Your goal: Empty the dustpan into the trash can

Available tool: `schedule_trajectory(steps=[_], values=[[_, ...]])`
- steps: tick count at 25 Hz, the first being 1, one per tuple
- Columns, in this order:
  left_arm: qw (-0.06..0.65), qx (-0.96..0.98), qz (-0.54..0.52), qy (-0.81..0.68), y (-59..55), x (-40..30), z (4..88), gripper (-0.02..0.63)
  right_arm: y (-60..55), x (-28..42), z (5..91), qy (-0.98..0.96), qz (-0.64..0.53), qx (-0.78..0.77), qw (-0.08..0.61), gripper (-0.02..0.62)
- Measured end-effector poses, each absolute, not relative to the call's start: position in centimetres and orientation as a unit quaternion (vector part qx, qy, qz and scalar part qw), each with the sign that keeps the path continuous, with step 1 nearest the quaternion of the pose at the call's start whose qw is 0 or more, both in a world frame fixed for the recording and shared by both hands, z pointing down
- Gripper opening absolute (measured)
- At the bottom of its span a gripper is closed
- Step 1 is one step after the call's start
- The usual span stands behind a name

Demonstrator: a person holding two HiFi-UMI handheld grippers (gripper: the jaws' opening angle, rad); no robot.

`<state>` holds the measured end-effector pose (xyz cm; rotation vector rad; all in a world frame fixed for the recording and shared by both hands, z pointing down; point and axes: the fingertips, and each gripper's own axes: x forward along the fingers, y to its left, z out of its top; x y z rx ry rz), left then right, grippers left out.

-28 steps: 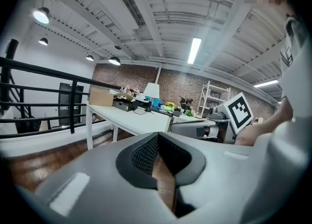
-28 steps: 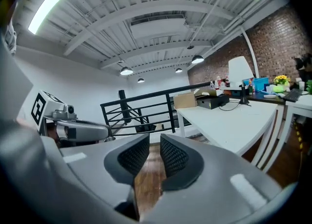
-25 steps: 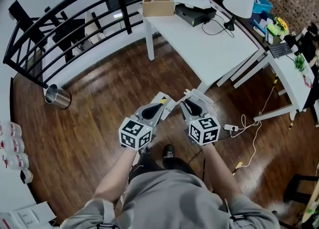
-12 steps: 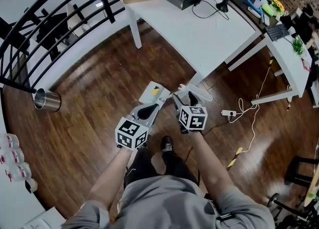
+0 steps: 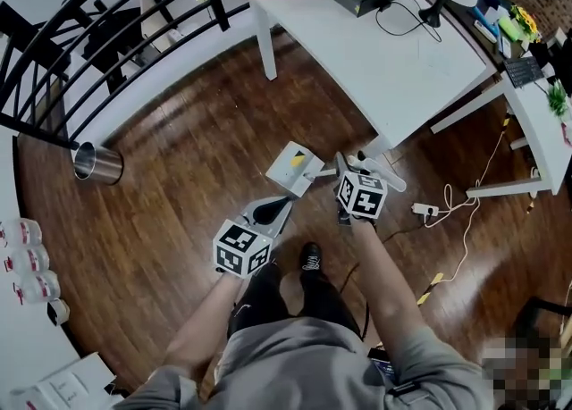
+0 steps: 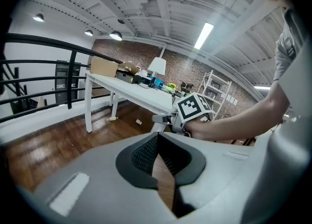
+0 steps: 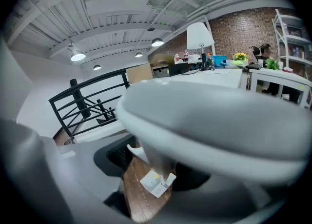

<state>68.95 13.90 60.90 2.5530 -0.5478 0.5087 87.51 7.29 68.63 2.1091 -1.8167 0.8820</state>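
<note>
**Right Gripper Grabs the White Dustpan**

The right gripper (image 5: 350, 174) is down low, close to the foot of a leg of the white table (image 5: 393, 51). Its jaws stand wide and have just been closing in. The thin handle end of the white dustpan (image 5: 382, 176) sits between them. It fills the gap from one jaw to the other, so the gripper has hold of the dustpan. In the right gripper view the wide, round back of the dustpan is very close and covers the middle of the picture. I cannot tell if the dustpan rests on the brown wood floor (image 5: 197, 194) or hangs just above it.

The left gripper (image 5: 282, 206) is beside the right one, a bit nearer to the person. Its jaws are squeezed together at the tips, and nothing is in them.

A flat white square box (image 5: 293, 169) with a small yellow mark on top lies on the floor, just ahead of the left gripper. It is near both grippers.

A shiny metal can (image 5: 96, 163) stands far off to the left, by the black railing (image 5: 107, 51). Its top is open.
</note>
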Motion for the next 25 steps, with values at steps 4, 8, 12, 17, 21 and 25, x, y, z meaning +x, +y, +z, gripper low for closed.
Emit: schedule_trajectory(steps=[4,8,12,17,21,25], values=[[0.244,0.925,0.188,-0.222,13.5,66.6,61.4,0.005,7.0,87.4,68.7,-0.619,0.299,0.716,0.120,0.190],[0.251,0.915,0.188,-0.253,13.0,64.2,61.4,0.005,6.8,86.7,68.1,-0.630,0.292,0.709,0.124,0.189],[0.249,0.909,0.187,-0.277,12.8,62.3,61.3,0.005,6.9,85.9,66.5,-0.651,0.273,0.696,0.131,0.189],[0.246,0.897,0.185,-0.319,13.2,59.4,60.7,0.005,6.7,84.5,63.9,-0.689,0.256,0.664,0.135,0.189],[0.239,0.885,0.170,-0.362,13.5,57.3,59.5,0.005,6.2,81.4,61.5,-0.734,0.236,0.621,0.139,0.189],[0.224,0.871,0.150,-0.411,13.6,54.1,57.5,0.005,4.8,76.3,58.7,-0.780,0.215,0.571,0.140,0.189]])
